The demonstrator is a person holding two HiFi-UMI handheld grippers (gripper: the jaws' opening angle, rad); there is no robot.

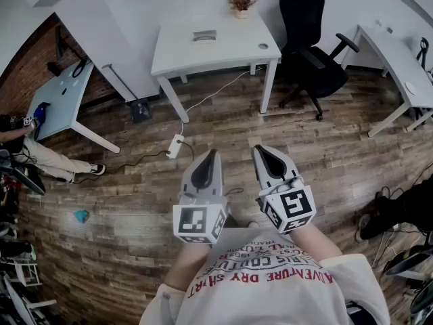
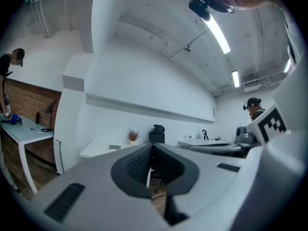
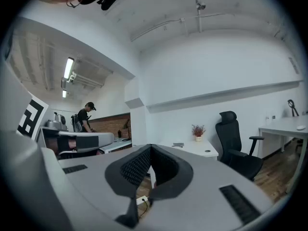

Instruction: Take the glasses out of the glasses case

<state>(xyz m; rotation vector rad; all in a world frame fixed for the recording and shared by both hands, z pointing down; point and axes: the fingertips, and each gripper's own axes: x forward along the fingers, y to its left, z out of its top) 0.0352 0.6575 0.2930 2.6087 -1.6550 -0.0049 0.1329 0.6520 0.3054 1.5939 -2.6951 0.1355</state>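
Holding both grippers out level over the wood floor point(image 1: 325, 161), side by side in the lower middle of the head view, close together but not touching. On the left gripper point(image 1: 211, 156) the jaws are pressed together with nothing between them. Same deal on the right gripper point(image 1: 261, 152): jaws together, empty.

Up at the top middle of the frame is a white worktop point(image 1: 223, 56), well apart from both grippers. It carries a small potted plant point(image 1: 241, 0) at its back edge, a grey flat thing point(image 1: 204, 36) near the middle and a little round item point(image 1: 263, 46) toward the right. I honestly can't tell whether that grey flat thing is the glasses case, it's just too small.

A black office chair point(image 1: 312, 39) stands just right of the worktop, and a white power strip point(image 1: 175, 145) lies on the floor left of the grippers.
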